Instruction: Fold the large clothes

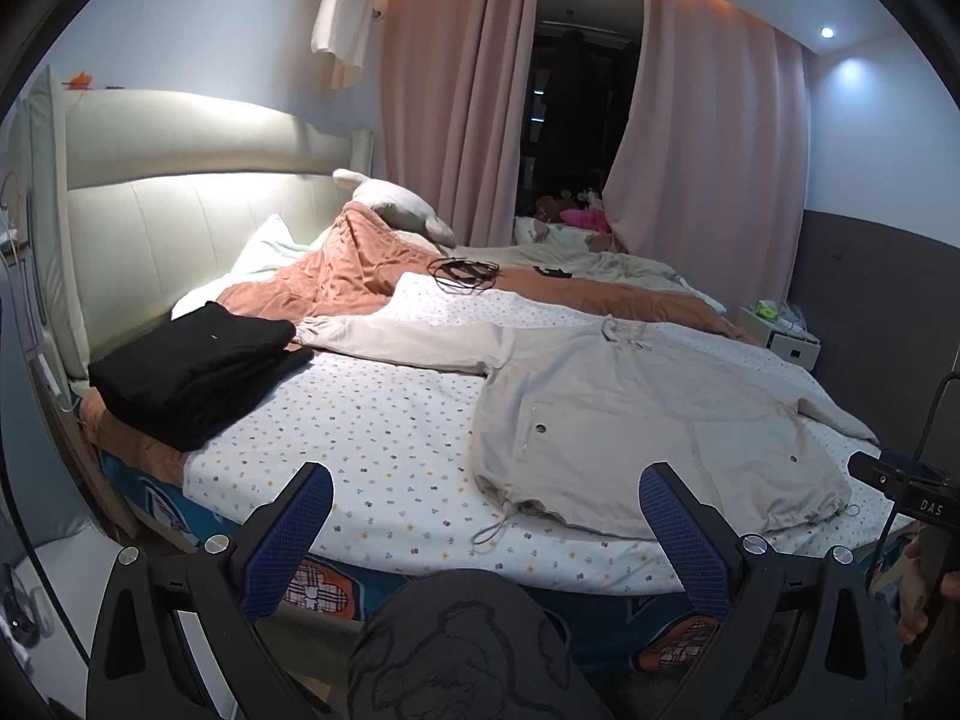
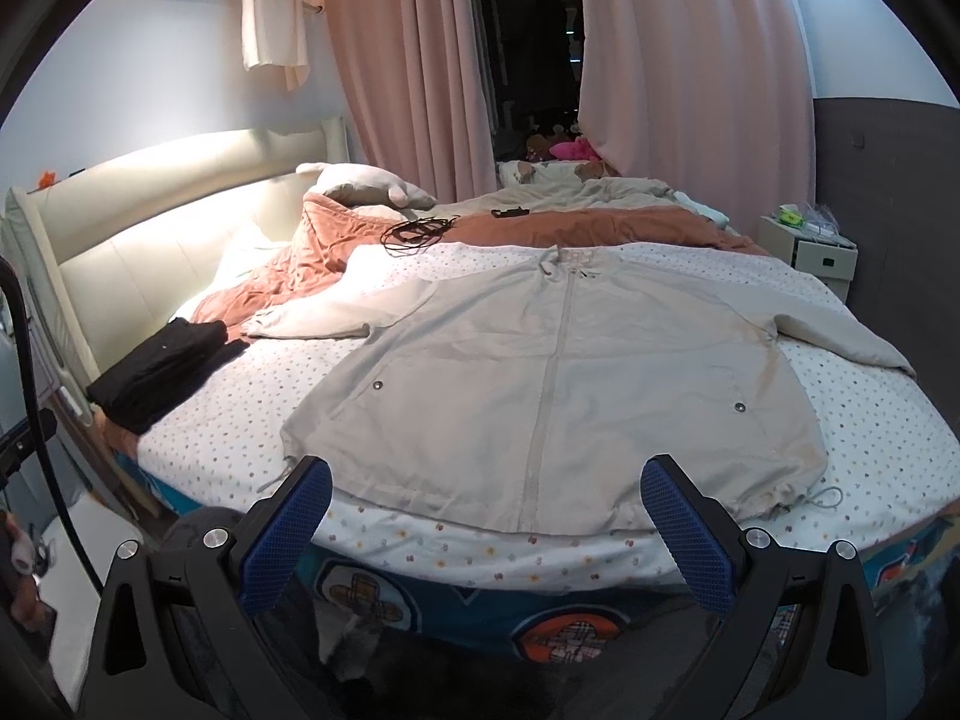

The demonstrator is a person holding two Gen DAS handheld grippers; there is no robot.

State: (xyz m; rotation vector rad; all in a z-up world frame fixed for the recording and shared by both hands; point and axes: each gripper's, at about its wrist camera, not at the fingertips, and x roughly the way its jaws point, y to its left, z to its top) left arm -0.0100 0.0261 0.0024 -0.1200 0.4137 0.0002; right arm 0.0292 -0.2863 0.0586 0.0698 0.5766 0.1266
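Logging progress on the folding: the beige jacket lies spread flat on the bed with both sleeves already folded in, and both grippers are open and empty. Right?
Not quite. The beige jacket lies flat, but its sleeves still stretch outward, as the right wrist view shows. The left gripper and right gripper are open and empty.

Beige jacket (image 2: 558,372) matt woven cloth, metal snaps; bedsheet (image 2: 252,420) soft printed cotton-like fabric. Folded black clothes (image 1: 192,366) matt knit, headboard (image 1: 180,228) smooth cream leather-look, slight sheen. Left hand-held gripper (image 1: 486,519) matt black plastic, fingers (image 1: 288,546) blue textured rubbery pads, shiny metal screws
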